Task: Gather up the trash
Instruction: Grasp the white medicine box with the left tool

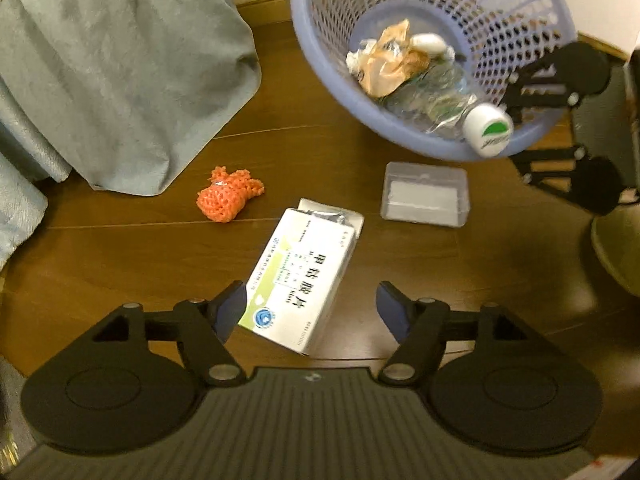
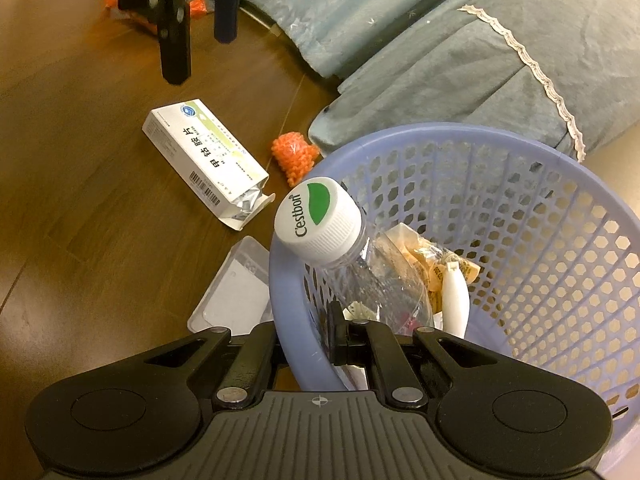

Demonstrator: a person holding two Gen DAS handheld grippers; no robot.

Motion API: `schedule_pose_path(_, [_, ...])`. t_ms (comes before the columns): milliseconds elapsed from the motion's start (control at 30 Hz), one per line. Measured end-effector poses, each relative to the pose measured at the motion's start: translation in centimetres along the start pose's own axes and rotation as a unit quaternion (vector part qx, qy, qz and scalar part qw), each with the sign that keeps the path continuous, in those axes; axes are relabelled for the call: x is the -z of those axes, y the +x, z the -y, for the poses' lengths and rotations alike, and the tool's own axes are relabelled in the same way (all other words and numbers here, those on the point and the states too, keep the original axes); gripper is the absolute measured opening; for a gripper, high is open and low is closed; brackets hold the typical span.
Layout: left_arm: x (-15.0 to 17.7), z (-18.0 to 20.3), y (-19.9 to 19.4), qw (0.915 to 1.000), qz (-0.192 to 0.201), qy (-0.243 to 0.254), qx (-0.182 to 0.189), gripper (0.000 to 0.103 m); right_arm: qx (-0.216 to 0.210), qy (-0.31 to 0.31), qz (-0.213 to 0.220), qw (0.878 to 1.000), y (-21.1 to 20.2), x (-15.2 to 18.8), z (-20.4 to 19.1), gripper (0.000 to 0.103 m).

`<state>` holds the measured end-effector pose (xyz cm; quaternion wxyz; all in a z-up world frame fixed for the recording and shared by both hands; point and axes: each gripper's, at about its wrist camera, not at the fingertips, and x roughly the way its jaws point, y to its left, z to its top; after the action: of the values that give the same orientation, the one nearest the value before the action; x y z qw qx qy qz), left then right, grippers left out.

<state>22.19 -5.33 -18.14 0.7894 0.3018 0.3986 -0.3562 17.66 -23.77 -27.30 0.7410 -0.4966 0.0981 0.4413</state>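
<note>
Three pieces remain on the floor; left hand-held gripper [image 1: 310, 308], jaws apart, should straddle the medicine box [image 1: 301, 276] squarely; right hand-held gripper [image 2: 320, 340] clamps the basket [image 2: 520, 152] rim.

1. Medicine box [image 1: 304, 276] – white with a green stripe, lying flat on the wooden floor, one end flap open and foil showing.
2. Orange mesh wad [image 1: 229, 194] – crumpled on the floor near the box.
3. Clear plastic case [image 1: 425, 194] – flat on the floor just beside the basket.
4. Lavender basket [image 2: 288, 280] – tilted, holding a crushed clear bottle [image 2: 376, 280] with a white cap, plus crumpled wrappers [image 1: 390, 60].
</note>
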Motion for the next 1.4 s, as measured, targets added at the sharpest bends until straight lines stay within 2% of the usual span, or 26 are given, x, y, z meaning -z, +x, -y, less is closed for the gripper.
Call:
schedule_pose_path(100, [0.3,-0.2,1.7,0.9997,0.001,0.024,-0.002,0.076,0.0,-0.004,0.002,1.0,0.1,0.0,-0.1,0.003])
schedule_pose_path(167, [0.6,-0.6,2.8,0.9996,0.0,0.027,-0.001,0.085,0.0,-0.005,0.003,1.0,0.1,0.1,-0.1,0.003])
schedule_pose_path(200, [0.8,-0.9,3.4,0.9997,-0.001,0.026,0.001,0.086,0.0,-0.006,0.003,1.0,0.1,0.2,-0.1,0.003])
schedule_pose_path(433, [1.7,-2.0,7.1,0.9994,-0.016,0.027,0.012,0.086,0.004,-0.002,0.005,1.0,0.4,0.4,-0.2,0.003])
schedule_pose_path(733, [1.5,-1.8,10.0,0.9985,-0.039,0.034,0.019,0.084,0.002,-0.006,0.007,1.0,0.3,0.6,0.0,0.004])
schedule_pose_path(833, [1.5,-1.8,9.7,0.9982,-0.045,0.031,0.024,0.075,0.002,-0.004,0.007,1.0,0.4,0.6,0.0,0.004])
schedule_pose_path(967, [2.4,-1.4,9.0,0.9974,-0.063,0.027,0.019,0.074,0.002,0.0,0.007,1.0,0.6,0.4,0.2,0.004])
schedule_pose_path(1067, [3.6,-1.2,8.1,0.9965,-0.084,-0.004,0.003,0.074,0.003,0.001,0.008,1.0,0.8,0.4,0.3,0.004])
schedule_pose_path(1233, [6.0,0.1,6.3,0.9962,-0.087,0.0,0.004,0.074,0.002,0.0,0.008,1.0,0.8,0.3,0.3,0.004])
schedule_pose_path(1400, [6.5,0.5,6.0,0.9964,-0.084,0.011,0.009,0.076,0.001,-0.004,0.007,1.0,1.0,0.2,0.3,0.004])
